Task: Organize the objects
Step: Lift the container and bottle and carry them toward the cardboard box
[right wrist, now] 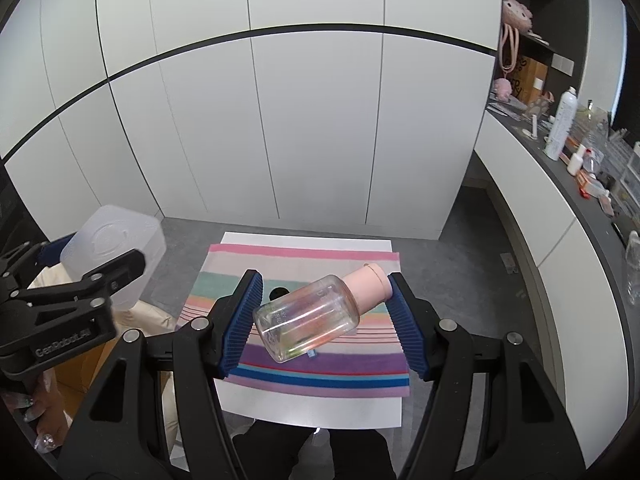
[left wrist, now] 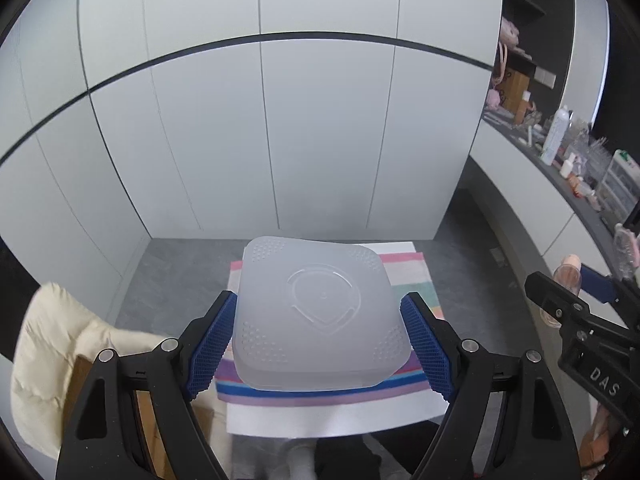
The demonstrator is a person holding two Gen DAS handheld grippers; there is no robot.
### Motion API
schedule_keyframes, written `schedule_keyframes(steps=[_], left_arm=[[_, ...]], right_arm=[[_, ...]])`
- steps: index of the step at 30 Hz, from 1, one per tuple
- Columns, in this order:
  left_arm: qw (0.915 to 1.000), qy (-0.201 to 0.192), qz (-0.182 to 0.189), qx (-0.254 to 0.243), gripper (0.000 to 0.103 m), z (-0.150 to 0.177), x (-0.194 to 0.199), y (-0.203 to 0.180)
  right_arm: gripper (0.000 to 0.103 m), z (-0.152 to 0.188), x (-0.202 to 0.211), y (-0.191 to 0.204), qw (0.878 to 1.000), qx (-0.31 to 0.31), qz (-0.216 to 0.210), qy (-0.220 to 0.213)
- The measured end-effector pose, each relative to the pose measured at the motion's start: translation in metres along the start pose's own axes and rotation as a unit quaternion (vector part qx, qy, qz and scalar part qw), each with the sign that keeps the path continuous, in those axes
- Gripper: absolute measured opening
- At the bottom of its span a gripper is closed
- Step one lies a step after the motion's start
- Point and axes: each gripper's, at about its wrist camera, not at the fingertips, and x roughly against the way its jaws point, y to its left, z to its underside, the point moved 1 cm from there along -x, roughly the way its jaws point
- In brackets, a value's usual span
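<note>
My left gripper (left wrist: 319, 298) is shut on a frosted, translucent square plastic box (left wrist: 316, 320), with a blue pad pressing each side. The box hangs above a striped cloth (left wrist: 408, 276) on a small white table (left wrist: 320, 416). My right gripper (right wrist: 324, 280) is shut on a clear bottle (right wrist: 308, 320) with a pink cap (right wrist: 370, 284). The bottle lies tilted between the pads, cap toward the right finger, and is held in the air over the same striped cloth (right wrist: 304, 368). In the right wrist view the frosted box (right wrist: 116, 232) shows at the left in the left gripper (right wrist: 72, 260).
White cupboard doors (right wrist: 280, 140) stand behind the table. A dark counter (right wrist: 560, 168) crowded with bottles and boxes curves along the right. A cream jacket (left wrist: 52, 344) lies on a chair at the left. A small black round thing (right wrist: 279, 293) sits on the cloth. Grey floor surrounds the table.
</note>
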Motion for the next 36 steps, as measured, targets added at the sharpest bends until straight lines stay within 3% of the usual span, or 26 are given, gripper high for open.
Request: schedule_keyframes(steps=[6,12,24,36], left_arm=[[0.9999,-0.007,-0.008,0.0,0.084,0.053,0.025,0.016],[0.9994,-0.004,-0.011,-0.032,0.084,0.113,0.051,0.019],[0.9989,0.031,-0.005,-0.034,0.084,0.19,0.071,0.039],[0.9979,0.042,0.018,-0.046,0.084,0.208,0.073,0.035]], right_arm=[[0.066,0.054,0.025,0.0,1.0,-0.023,-0.014,-0.005],[0.066,0.118,0.043,0.002,0.999,-0.037,-0.012,0.0],[0.066,0.223,0.058,0.002,0.996,-0.06,-0.021,0.06],[0.066,0.25,0.067,0.0,0.995,-0.068,-0.004,0.073]])
